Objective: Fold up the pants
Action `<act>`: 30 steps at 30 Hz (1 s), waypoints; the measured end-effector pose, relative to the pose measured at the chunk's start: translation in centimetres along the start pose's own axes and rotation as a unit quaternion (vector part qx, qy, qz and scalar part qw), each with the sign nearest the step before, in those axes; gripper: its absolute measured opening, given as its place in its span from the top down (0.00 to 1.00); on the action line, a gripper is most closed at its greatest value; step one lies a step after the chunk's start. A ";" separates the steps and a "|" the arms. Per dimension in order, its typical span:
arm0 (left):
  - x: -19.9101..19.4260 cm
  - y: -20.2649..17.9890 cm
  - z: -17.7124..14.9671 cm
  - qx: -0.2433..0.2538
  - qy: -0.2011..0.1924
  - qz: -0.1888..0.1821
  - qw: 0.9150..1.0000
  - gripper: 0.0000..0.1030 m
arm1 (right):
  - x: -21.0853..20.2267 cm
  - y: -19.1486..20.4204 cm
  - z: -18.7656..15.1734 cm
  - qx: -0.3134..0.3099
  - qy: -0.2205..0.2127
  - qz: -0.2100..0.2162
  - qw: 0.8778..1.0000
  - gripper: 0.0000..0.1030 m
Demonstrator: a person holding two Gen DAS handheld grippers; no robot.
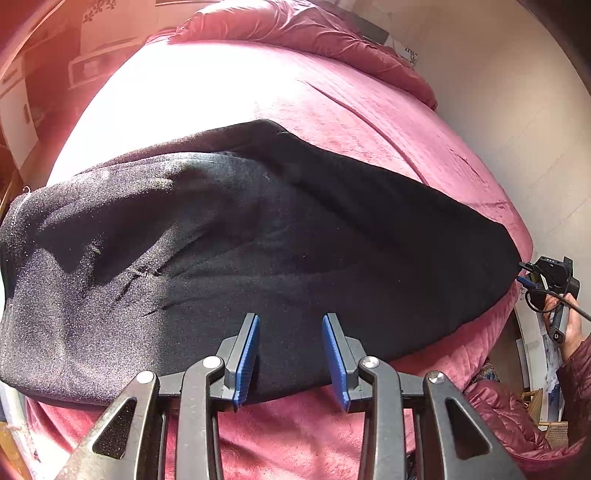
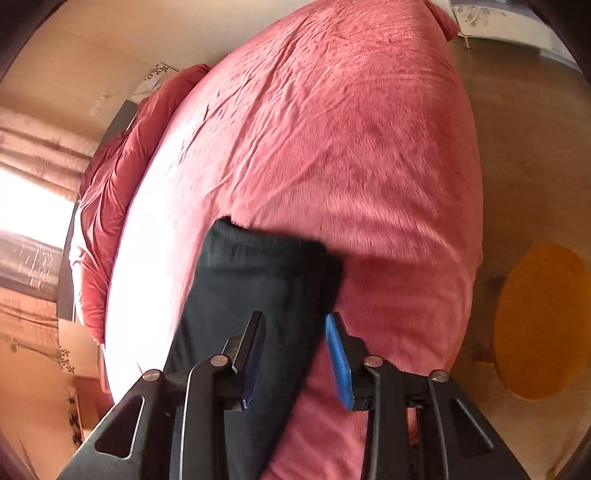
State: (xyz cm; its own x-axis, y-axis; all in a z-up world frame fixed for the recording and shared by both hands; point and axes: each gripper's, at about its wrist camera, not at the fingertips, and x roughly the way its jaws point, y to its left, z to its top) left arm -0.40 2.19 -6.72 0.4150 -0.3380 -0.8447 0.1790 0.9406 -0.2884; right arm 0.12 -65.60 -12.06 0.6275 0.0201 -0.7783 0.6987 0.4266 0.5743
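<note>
Black pants point(image 1: 258, 240) lie flat across a pink bed cover point(image 1: 369, 122), one end tapering to a point at the far right. My left gripper point(image 1: 290, 317) hovers open over their near edge, blue pads apart, with dark fabric showing in the gap. At the pointed end a hand holds my right gripper point(image 1: 521, 271), its tips at the fabric. In the blurred right wrist view the pants point(image 2: 258, 280) run as a narrow strip under my right gripper point(image 2: 295, 317). Its jaws stand apart there, and the strip passes below the left finger.
A bunched pink duvet point(image 1: 295, 29) lies along the far side of the bed, next to a pale wall point(image 1: 517, 110). A hand point(image 1: 572, 325) and a maroon padded sleeve point(image 1: 509, 417) are at the right. An orange rug point(image 2: 543, 321) lies on the wooden floor. White furniture point(image 1: 18, 110) stands left.
</note>
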 end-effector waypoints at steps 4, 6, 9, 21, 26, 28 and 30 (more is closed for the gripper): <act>0.2 0.7 0.1 -0.019 0.003 0.031 0.999 0.66 | 2.1 0.1 0.5 -0.040 0.023 -0.058 0.997 0.93; 0.2 1.9 0.1 -0.043 0.006 0.038 0.998 0.66 | 2.0 0.4 0.4 -0.059 0.020 -0.059 0.996 0.93; -1.1 4.2 0.4 -0.084 -0.014 0.045 0.995 0.66 | 0.9 2.4 -0.8 -0.083 0.002 -0.080 0.993 0.80; -5.3 10.1 1.7 -0.135 -0.087 0.090 0.983 0.65 | 1.7 23.7 -13.5 -0.400 0.148 0.116 0.897 0.76; -7.6 15.1 0.6 -0.204 -0.109 0.113 0.966 0.65 | 6.5 33.8 -25.4 -0.491 0.253 0.178 0.814 0.76; -9.2 17.7 0.2 -0.226 -0.126 0.122 0.958 0.64 | 7.7 36.7 -29.4 -0.518 0.274 0.190 0.788 0.76; -10.0 21.4 0.4 -0.250 -0.125 0.105 0.954 0.61 | 8.6 38.4 -32.9 -0.531 0.295 0.198 0.769 0.76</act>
State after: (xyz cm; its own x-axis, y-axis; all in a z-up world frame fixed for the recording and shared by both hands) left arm -0.40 25.66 -4.25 0.6066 -0.0789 -0.7911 -0.3535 0.8645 -0.3573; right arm 21.04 -19.30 -5.07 0.2349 0.6119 -0.7552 -0.3790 0.7731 0.5085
